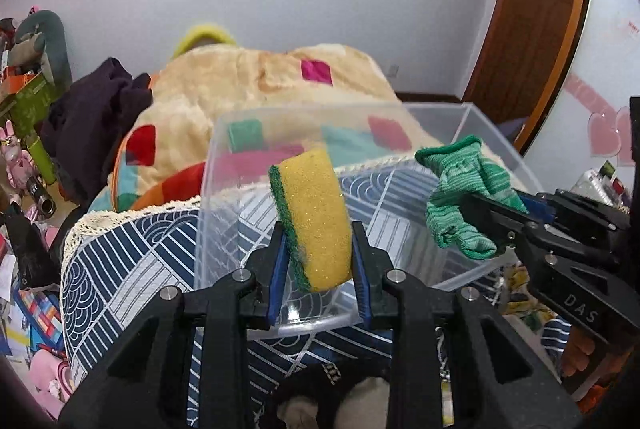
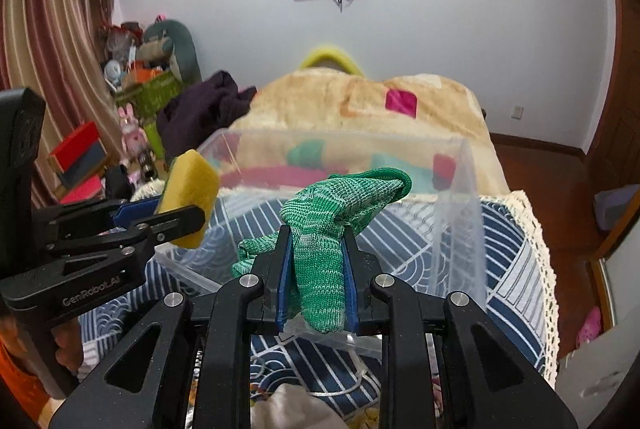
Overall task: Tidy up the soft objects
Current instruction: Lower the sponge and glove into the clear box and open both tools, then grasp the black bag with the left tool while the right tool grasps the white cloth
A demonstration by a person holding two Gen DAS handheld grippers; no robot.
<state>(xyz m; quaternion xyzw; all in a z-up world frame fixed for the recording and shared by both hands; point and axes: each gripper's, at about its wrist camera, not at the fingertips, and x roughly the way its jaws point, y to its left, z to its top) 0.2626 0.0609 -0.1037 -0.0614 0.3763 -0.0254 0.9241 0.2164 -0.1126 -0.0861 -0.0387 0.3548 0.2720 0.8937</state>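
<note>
My left gripper (image 1: 319, 261) is shut on a yellow sponge with a green scrub side (image 1: 312, 213) and holds it above the near rim of a clear plastic bin (image 1: 224, 133). My right gripper (image 2: 316, 265) is shut on a green knitted glove (image 2: 324, 229) and holds it above the bin's near edge (image 2: 192, 277). The right gripper with the glove (image 1: 460, 197) shows at the right of the left wrist view. The left gripper with the sponge (image 2: 188, 197) shows at the left of the right wrist view. The bin looks empty inside.
The bin stands on a blue and white patterned cloth (image 1: 120, 269) with a lace edge (image 2: 536, 229). Behind it lie a beige blanket with coloured squares (image 1: 256, 81) and dark purple clothing (image 1: 92, 101). Toys and boxes (image 2: 140, 77) clutter the floor at left. A wooden door (image 1: 532, 9) stands at right.
</note>
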